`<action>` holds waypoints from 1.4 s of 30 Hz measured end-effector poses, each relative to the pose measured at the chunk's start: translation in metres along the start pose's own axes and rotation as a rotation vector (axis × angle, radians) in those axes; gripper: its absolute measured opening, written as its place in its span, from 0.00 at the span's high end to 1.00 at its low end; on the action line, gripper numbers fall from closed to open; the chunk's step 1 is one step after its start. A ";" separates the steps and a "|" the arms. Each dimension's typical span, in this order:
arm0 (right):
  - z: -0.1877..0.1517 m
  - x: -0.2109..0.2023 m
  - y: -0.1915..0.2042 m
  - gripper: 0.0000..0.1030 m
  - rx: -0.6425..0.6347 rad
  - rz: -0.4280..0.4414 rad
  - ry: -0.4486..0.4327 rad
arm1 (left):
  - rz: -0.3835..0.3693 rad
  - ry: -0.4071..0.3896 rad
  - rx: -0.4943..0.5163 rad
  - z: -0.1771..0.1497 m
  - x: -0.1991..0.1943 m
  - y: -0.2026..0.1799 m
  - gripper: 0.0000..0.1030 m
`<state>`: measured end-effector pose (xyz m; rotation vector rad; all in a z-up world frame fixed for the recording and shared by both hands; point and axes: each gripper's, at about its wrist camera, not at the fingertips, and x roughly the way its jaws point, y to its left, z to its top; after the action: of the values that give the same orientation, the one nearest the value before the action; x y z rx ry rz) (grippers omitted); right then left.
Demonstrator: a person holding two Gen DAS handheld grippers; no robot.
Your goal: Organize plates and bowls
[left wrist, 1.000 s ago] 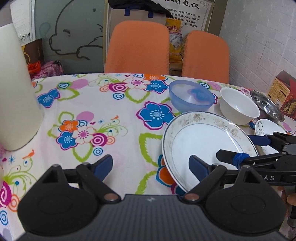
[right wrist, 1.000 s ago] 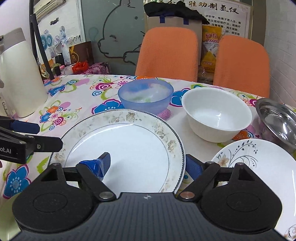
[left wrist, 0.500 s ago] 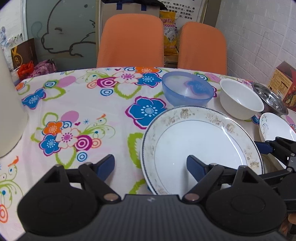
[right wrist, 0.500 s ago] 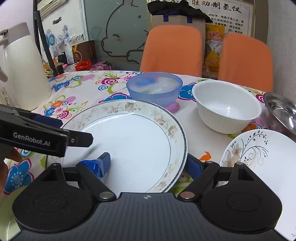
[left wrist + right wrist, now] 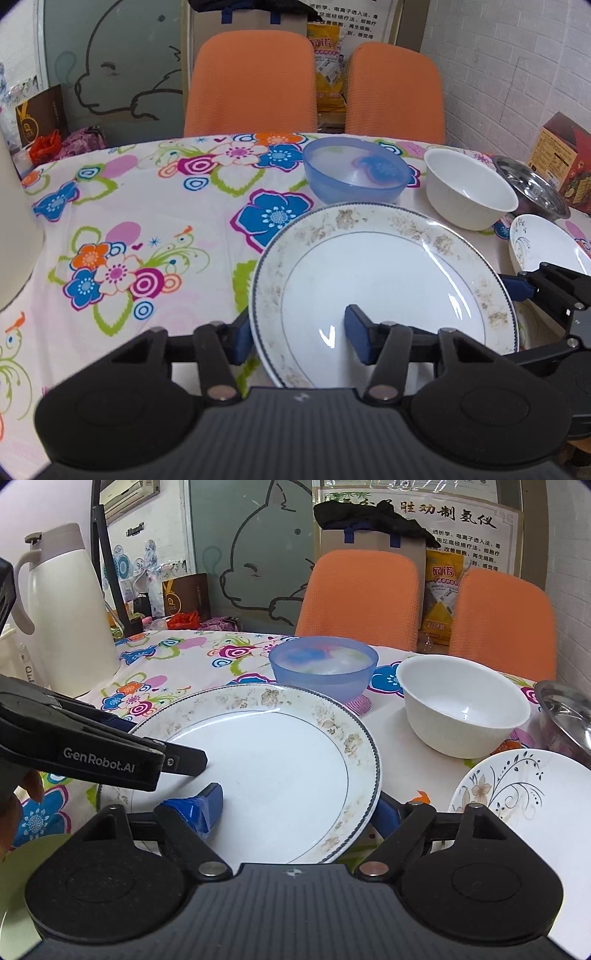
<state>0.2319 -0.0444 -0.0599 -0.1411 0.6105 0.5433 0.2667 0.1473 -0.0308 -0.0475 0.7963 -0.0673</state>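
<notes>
A large white plate [image 5: 388, 280] with a faded floral rim lies in front of a blue plastic bowl [image 5: 356, 173] and a white bowl [image 5: 469, 188]. My left gripper [image 5: 297, 325] straddles the plate's left rim. Its left pad is against the rim's outer edge and its right pad is over the plate's well, with a gap left between them. My right gripper [image 5: 299, 801] stands wide open across the plate's [image 5: 277, 760] right rim, left pad on top and right finger partly hidden under the rim. A small plate [image 5: 517, 797] with a dark vine pattern lies to the right.
A steel bowl [image 5: 532, 188] sits at the far right beside a red box [image 5: 565, 162]. A white thermos jug [image 5: 70, 620] stands at the left. Two orange chairs [image 5: 251, 81] stand behind the table. A pale disc [image 5: 18, 878] shows beneath the large plate's near-left side.
My left gripper has moved right onto the plate's left rim, and its fingers have drawn closer together. The right gripper keeps the same wide opening over the right rim.
</notes>
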 end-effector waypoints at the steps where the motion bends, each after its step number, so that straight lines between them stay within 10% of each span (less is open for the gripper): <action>1: 0.000 -0.001 0.000 0.36 -0.001 0.001 0.002 | 0.008 0.001 -0.008 0.000 0.000 -0.001 0.47; 14: 0.023 -0.068 0.016 0.39 0.061 0.012 -0.106 | 0.010 -0.060 -0.049 0.021 -0.075 -0.011 0.60; 30: -0.062 -0.135 0.065 0.38 0.135 0.037 -0.045 | 0.009 0.006 -0.061 -0.103 -0.146 -0.023 0.60; 42: -0.082 -0.131 0.066 0.38 0.167 0.067 -0.052 | 0.042 -0.029 -0.039 -0.120 -0.143 -0.026 0.60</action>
<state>0.0664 -0.0691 -0.0486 0.0513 0.6086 0.5563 0.0795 0.1307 -0.0111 -0.0688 0.7690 -0.0116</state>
